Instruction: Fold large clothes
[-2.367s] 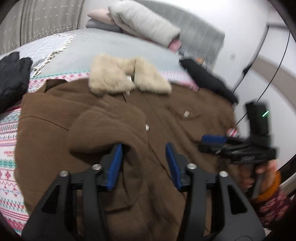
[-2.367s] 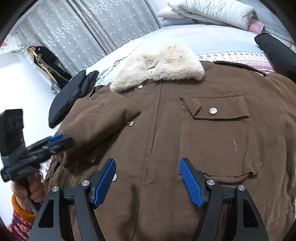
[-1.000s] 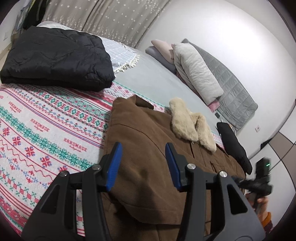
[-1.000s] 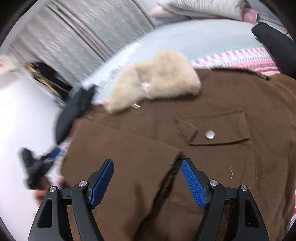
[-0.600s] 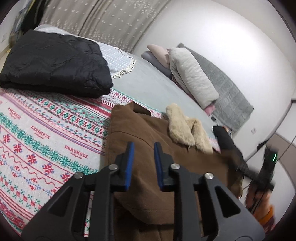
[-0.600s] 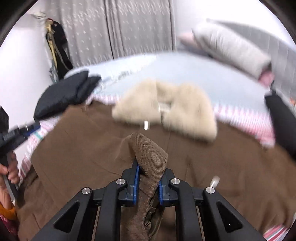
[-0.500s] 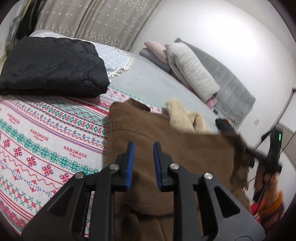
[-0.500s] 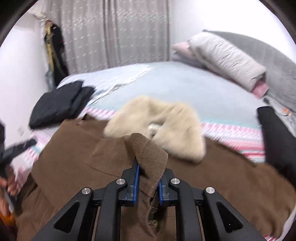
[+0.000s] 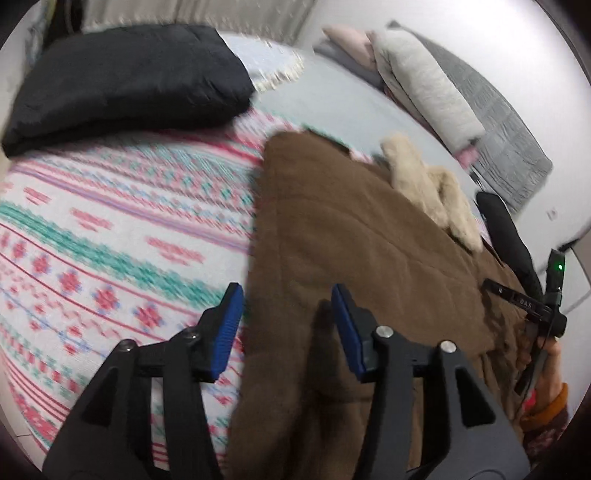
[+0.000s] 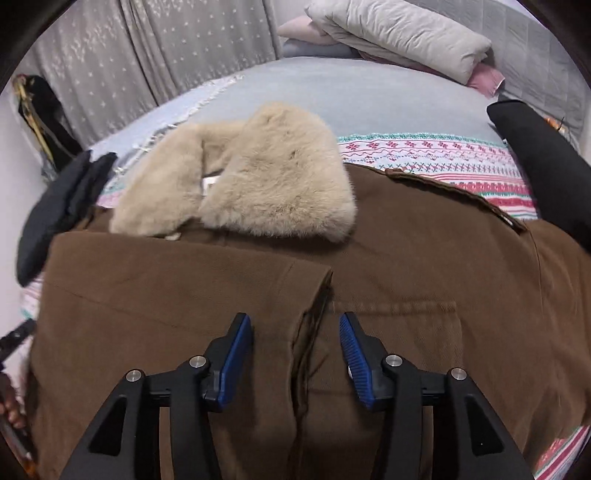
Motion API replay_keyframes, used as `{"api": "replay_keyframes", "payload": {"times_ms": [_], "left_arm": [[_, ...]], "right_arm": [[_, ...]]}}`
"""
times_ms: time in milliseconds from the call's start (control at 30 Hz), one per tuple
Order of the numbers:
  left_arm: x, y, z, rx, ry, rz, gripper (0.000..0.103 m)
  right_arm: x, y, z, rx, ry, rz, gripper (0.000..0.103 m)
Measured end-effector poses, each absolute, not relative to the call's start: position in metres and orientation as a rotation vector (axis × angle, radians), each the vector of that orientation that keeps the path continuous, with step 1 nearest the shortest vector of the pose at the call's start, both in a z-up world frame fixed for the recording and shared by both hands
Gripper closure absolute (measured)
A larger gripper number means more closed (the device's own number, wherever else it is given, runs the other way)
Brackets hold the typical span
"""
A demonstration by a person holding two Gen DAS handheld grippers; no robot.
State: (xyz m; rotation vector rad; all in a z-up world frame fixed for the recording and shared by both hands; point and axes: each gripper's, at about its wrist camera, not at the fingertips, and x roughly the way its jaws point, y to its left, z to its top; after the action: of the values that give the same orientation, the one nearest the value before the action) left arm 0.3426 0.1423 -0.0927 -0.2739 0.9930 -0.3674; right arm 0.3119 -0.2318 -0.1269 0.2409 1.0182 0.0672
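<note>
A large brown coat (image 9: 351, 236) with a beige fur collar (image 10: 258, 173) lies flat on the bed. One sleeve (image 10: 184, 288) is folded across its front. My left gripper (image 9: 288, 321) hovers over the coat's left edge; its jaws are opening and the pads are off the cloth. My right gripper (image 10: 295, 350) stands over the sleeve's cuff edge, jaws opening, cloth below them but not pinched. In the left wrist view the right gripper (image 9: 532, 302) shows at the far right, held by a hand with an orange cuff.
A patterned blanket (image 9: 110, 221) covers the bed under the coat. A folded black jacket (image 9: 122, 77) lies at the far left, another black garment (image 10: 546, 162) at the right. Pillows and a grey quilt (image 10: 399, 33) are stacked at the head, curtains (image 10: 129, 66) behind.
Half a second ago both grippers were shut on brown cloth, the right one holding the cuff up. Now both stand open and the sleeve lies flat across the coat's front.
</note>
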Motion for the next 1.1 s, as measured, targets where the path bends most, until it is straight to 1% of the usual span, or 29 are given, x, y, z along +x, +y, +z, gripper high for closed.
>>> {"api": "replay_keyframes", "payload": {"times_ms": [67,133,167,200,267,333,367,400,433,467,500,567,700,767,900,1100], "left_arm": [[0.34,0.129,-0.097,-0.186,1.047,-0.348,0.05],[0.338,0.119,-0.1,-0.096,1.048,-0.315,0.05],[0.338,0.117,-0.103,-0.062,1.052,-0.288,0.06],[0.338,0.118,-0.105,-0.044,1.054,-0.264,0.063],[0.338,0.123,-0.105,-0.042,1.054,-0.242,0.062],[0.334,0.124,-0.101,-0.016,1.038,-0.209,0.056],[0.331,0.122,-0.097,0.007,1.027,-0.188,0.051],[0.327,0.119,-0.092,0.037,1.008,-0.174,0.049],[0.326,0.116,-0.088,0.052,0.996,-0.173,0.047],[0.323,0.113,-0.082,0.053,0.983,-0.183,0.039],[0.321,0.11,-0.074,0.027,0.966,-0.206,0.025],[0.315,0.107,-0.061,-0.053,0.923,-0.263,0.012],[0.31,0.093,-0.056,-0.17,0.901,-0.354,0.009],[0.312,0.086,-0.062,-0.213,0.913,-0.376,0.009],[0.312,0.073,-0.075,-0.285,0.909,-0.388,0.009],[0.31,0.066,-0.083,-0.288,0.893,-0.391,0.009]], "right_arm": [[0.301,-0.233,-0.122,0.231,1.011,0.085,0.052],[0.29,-0.233,-0.122,0.225,1.009,0.099,0.052],[0.286,-0.233,-0.123,0.228,1.012,0.101,0.051],[0.284,-0.233,-0.125,0.23,1.02,0.102,0.051],[0.281,-0.234,-0.127,0.228,1.033,0.099,0.051],[0.271,-0.242,-0.126,0.216,1.032,0.089,0.051],[0.266,-0.246,-0.125,0.22,1.025,0.083,0.05],[0.26,-0.253,-0.123,0.229,1.018,0.073,0.048],[0.253,-0.261,-0.12,0.243,1.01,0.058,0.043],[0.248,-0.268,-0.118,0.254,1.005,0.046,0.037],[0.24,-0.279,-0.115,0.274,0.997,0.026,0.035],[0.229,-0.298,-0.111,0.307,0.991,-0.006,0.031],[0.2,-0.341,-0.106,0.377,0.981,-0.081,0.029],[0.182,-0.369,-0.108,0.418,0.976,-0.137,0.027],[0.151,-0.424,-0.117,0.529,0.98,-0.255,0.027],[0.088,-0.523,-0.138,0.817,0.894,-0.478,0.027]]}}
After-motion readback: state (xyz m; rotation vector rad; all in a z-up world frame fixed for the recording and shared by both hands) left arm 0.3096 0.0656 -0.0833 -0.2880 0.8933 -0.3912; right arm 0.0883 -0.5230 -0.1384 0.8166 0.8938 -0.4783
